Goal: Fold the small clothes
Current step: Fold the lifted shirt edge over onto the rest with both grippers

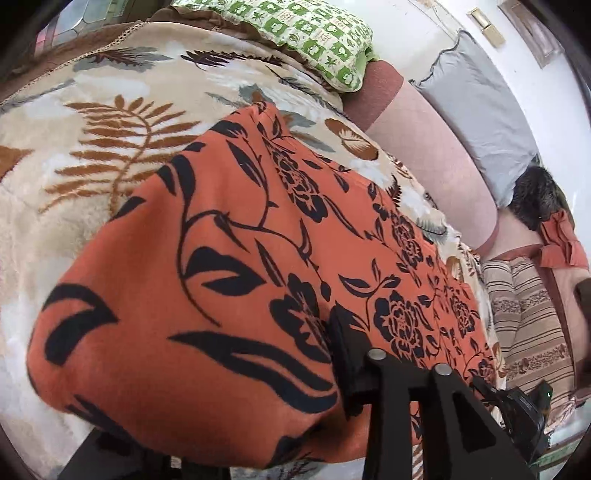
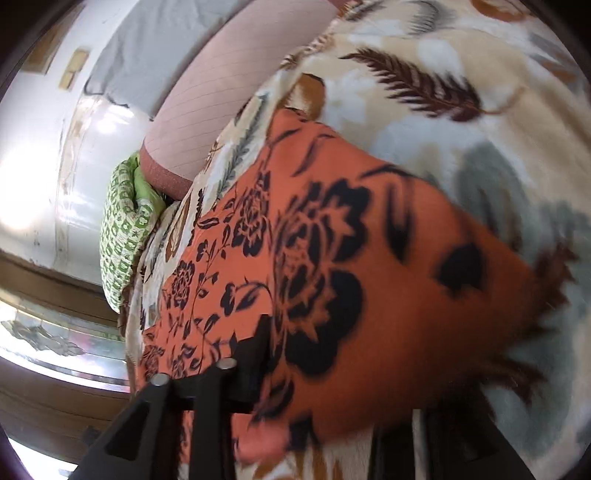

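An orange cloth with a black flower print lies across a cream leaf-patterned blanket on a bed. My left gripper is shut on the cloth's near edge and lifts it; one black finger shows against the fabric. In the right wrist view the same cloth is draped over my right gripper, which is shut on its edge. The cloth hangs between the two grippers and hides the far fingers. The right view is blurred.
A green-and-white patterned pillow lies at the bed's head, also in the right wrist view. A pink bolster and a grey pillow run along the white wall. A striped cloth and an orange garment lie at the right.
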`<action>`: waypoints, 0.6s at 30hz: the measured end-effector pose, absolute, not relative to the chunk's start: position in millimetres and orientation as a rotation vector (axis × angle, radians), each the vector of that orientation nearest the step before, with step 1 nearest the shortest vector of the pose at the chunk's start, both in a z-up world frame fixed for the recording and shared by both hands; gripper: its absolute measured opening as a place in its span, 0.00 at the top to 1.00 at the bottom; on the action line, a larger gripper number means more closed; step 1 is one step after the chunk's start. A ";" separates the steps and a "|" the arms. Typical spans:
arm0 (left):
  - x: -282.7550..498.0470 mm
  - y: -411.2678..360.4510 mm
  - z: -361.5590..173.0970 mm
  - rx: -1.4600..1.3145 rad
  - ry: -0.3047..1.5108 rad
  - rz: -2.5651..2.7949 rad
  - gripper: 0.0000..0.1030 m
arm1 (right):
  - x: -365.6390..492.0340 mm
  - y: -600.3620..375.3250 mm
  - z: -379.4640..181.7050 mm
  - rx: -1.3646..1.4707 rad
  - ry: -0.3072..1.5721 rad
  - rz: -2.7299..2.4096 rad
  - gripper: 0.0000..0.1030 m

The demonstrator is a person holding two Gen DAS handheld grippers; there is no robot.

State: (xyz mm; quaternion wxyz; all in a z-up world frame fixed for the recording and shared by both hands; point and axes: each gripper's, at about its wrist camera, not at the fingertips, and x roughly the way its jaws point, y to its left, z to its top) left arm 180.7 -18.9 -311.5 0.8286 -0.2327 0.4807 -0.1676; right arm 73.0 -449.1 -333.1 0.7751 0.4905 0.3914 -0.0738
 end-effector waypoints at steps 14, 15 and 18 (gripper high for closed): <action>179.9 -21.4 -301.1 -0.461 1.018 -0.306 0.50 | 51.7 -392.7 -248.7 0.653 0.772 -0.012 0.58; 178.0 -22.2 -297.9 -0.417 1.013 -0.279 0.49 | 63.7 -382.6 -247.4 0.608 0.769 -0.003 0.58; 168.8 -17.2 -287.6 -0.302 0.988 -0.159 0.35 | 95.6 -355.2 -246.2 0.479 0.787 -0.003 0.58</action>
